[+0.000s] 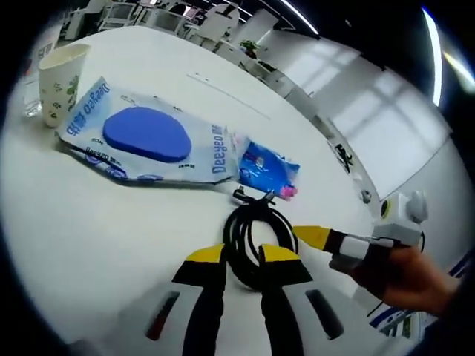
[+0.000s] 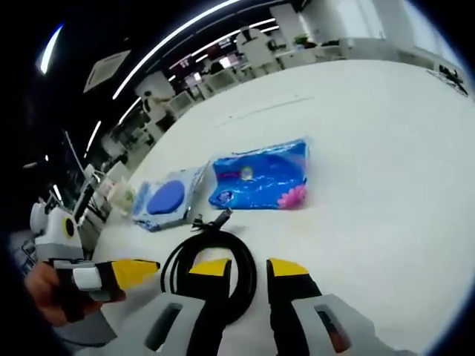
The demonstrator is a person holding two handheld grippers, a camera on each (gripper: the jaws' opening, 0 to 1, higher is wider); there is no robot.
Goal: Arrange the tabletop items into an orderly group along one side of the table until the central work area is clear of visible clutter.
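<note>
The coiled black cable [image 1: 256,241] lies between the parted tips of the empty left gripper [image 1: 245,258], while the right gripper [image 2: 249,268], also parted and empty, straddles the coil's rim.

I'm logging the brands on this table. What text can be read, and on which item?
"Deeyeo" on the wet wipes pack, printed along its right end and again near its left end.
Other print on the wet wipes pack: too small to read.
Blue tissue packet: print blurred.
Paper cup: pattern, no legible words.
</note>
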